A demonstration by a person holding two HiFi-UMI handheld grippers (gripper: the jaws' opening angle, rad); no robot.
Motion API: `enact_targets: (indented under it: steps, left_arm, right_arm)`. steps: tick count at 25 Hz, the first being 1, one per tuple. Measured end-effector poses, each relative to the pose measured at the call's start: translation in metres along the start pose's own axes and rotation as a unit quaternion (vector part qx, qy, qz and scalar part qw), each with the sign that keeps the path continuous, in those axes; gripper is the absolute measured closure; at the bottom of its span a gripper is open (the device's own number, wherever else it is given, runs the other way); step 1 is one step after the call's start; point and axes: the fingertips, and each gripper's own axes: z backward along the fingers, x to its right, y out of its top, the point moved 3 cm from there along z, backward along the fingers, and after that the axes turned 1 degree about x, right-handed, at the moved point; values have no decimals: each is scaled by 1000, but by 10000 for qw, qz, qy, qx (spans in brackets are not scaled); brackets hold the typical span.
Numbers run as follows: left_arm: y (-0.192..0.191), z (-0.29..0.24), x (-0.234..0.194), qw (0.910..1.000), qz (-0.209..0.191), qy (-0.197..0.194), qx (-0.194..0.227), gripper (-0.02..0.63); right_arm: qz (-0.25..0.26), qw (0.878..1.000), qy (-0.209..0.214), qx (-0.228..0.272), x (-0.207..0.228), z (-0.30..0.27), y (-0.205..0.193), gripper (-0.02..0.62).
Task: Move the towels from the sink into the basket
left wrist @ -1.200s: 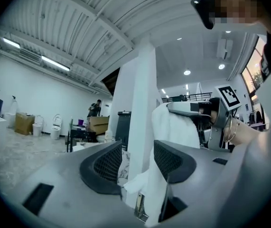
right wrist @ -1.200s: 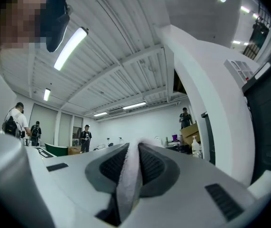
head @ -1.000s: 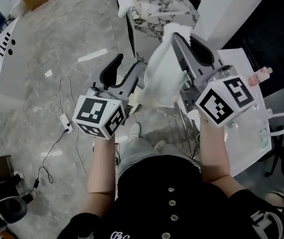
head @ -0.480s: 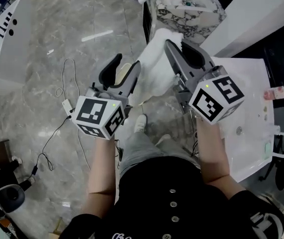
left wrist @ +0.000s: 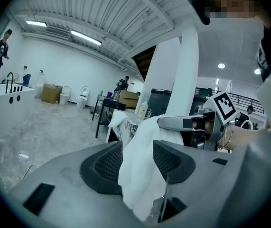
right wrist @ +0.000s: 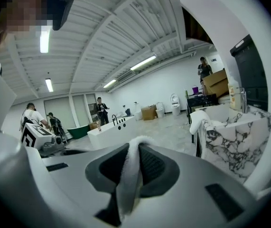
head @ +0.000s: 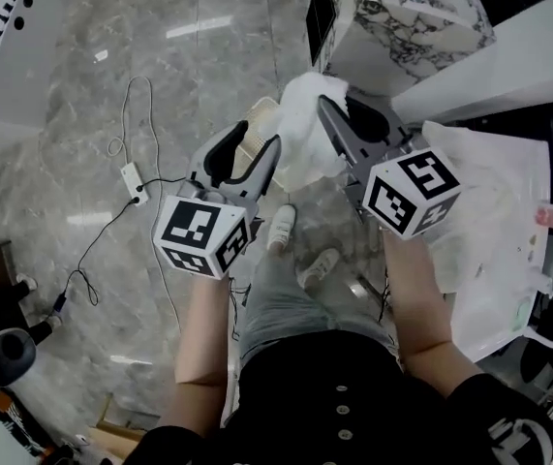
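Right gripper view gives us the hold: the right gripper point(right wrist: 135, 148) has its jaws pressed together on a thin fold of the white terry towel point(right wrist: 128, 175). And our left?

The left gripper point(left wrist: 137, 151) stands with its jaws spread. The cloth hangs in the gap, brushing one pad, unsqueezed. So the towel is in the air between both tools, clear of the white, black-veined marble sink point(head: 392, 22).

What worries us from here?

That fold is narrow. We judge a quick swing could pull it free. The long tail could also catch on our left jaw and trail over a rim.

And the containers?

In the head view, a pale ribbed basket point(head: 260, 124) seems to sit on the floor right under the cloth, but we cannot tell what lies in it. The sink's inside is hidden too, though a second white towel point(right wrist: 199, 120) drapes over its edge.
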Motion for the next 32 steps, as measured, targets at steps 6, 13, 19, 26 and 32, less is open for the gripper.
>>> enact_targets:
  steps: [6,13,19,26,32]
  left_arm:
    - [-50,-10,-35,9991,203,164,-327,411]
    - [-110,-24,-64,9959,576,242,-647,423]
    - [-157,-46,-78,9926,738,300,-921,426]
    - [-206,-70,-92,9889,884,294,-1155,426]
    - [-241,-84,-108,9852,1026,318,-1338,426]
  right_arm:
    - [-94,9987,18,-504,11,-38,-52,542]
    - [-208,9953,52,-941,28,-71,-111,540]
    - [-394,9919,145,-1199,51,-104,-160,540]
    - [-461,9891,235,-1381,73,-140,-219,540]
    - [-627,9851,155,-1595,91,-158,-267,538]
